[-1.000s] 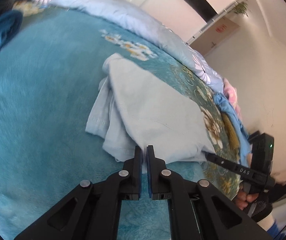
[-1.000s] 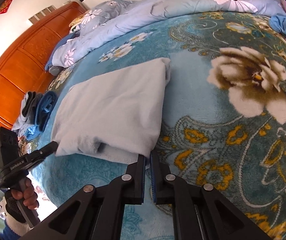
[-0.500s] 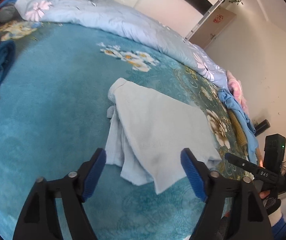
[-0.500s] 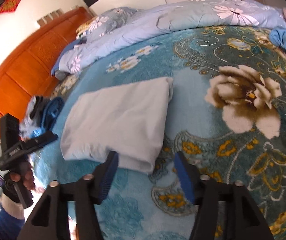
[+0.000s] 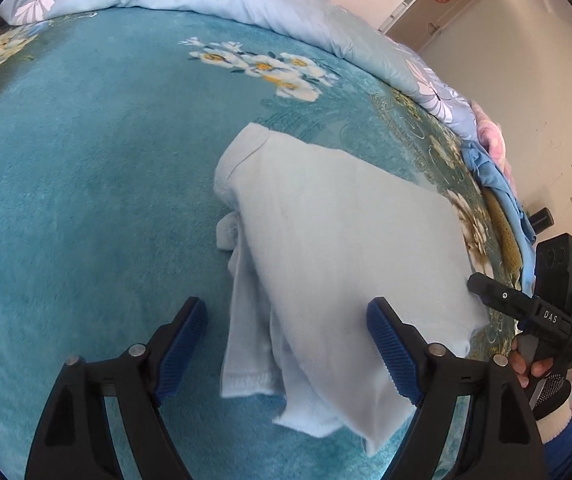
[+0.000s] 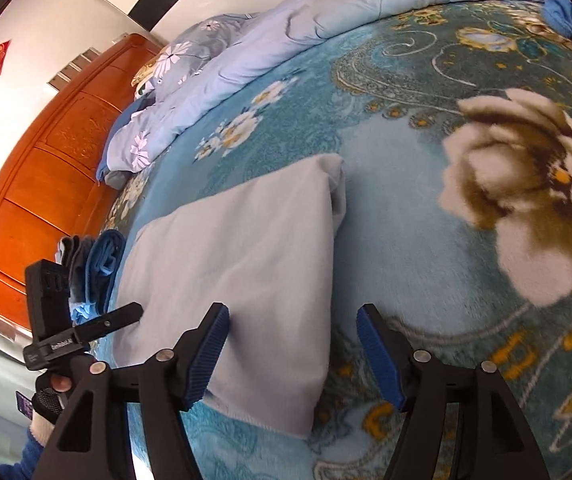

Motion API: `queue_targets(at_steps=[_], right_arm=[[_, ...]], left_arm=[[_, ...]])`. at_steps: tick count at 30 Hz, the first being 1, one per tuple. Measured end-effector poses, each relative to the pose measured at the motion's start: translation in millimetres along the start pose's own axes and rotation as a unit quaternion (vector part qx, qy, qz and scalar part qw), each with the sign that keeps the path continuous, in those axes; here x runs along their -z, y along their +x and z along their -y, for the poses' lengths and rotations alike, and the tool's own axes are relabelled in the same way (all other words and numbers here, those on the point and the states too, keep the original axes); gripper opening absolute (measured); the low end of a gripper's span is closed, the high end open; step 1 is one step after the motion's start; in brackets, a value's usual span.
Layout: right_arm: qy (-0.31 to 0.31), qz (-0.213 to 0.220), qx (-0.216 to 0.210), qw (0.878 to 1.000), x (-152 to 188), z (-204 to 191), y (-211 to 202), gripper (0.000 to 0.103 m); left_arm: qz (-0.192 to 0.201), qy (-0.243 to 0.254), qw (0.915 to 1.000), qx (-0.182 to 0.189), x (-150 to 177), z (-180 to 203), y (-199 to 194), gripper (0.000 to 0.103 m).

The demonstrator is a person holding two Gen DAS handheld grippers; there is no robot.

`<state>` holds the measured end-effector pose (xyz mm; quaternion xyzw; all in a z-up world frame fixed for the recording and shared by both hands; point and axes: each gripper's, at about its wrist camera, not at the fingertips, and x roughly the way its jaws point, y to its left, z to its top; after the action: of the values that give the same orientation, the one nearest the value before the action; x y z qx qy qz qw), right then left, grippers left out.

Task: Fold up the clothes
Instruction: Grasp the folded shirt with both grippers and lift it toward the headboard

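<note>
In the left wrist view, the left gripper (image 5: 286,346) is seen with its fingers spread wide; the near edge of the folded garment (image 5: 338,248) lies between them on the blanket (image 5: 86,180), unclamped.

In the right wrist view, the right gripper (image 6: 292,354) is opening, the garment's near corner (image 6: 246,264) lying between its fingers, ungripped.

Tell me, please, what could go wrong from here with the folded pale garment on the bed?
1. On the pale garment, the loose under-layers stick out on its left side, so a lift may undo the fold.
2. The left gripper is open and the right gripper is opening; either could pinch the teal blanket too.
</note>
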<state>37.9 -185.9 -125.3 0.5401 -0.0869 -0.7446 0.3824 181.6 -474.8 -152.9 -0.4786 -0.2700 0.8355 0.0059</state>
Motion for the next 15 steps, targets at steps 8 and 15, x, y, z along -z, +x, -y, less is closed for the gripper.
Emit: queue_targets(at_steps=[8,15], right_arm=[[0.004,-0.002,-0.03,1.0,-7,-1,10,0.07],[0.007,-0.013,-0.04,0.999,-7,-1,17,0.045]], left_arm=[[-0.004,-0.014,0.9986,0.052,-7,1,8,0.084],[0.001,-0.028,0.9967,0.076,-7,2,10,0.076]])
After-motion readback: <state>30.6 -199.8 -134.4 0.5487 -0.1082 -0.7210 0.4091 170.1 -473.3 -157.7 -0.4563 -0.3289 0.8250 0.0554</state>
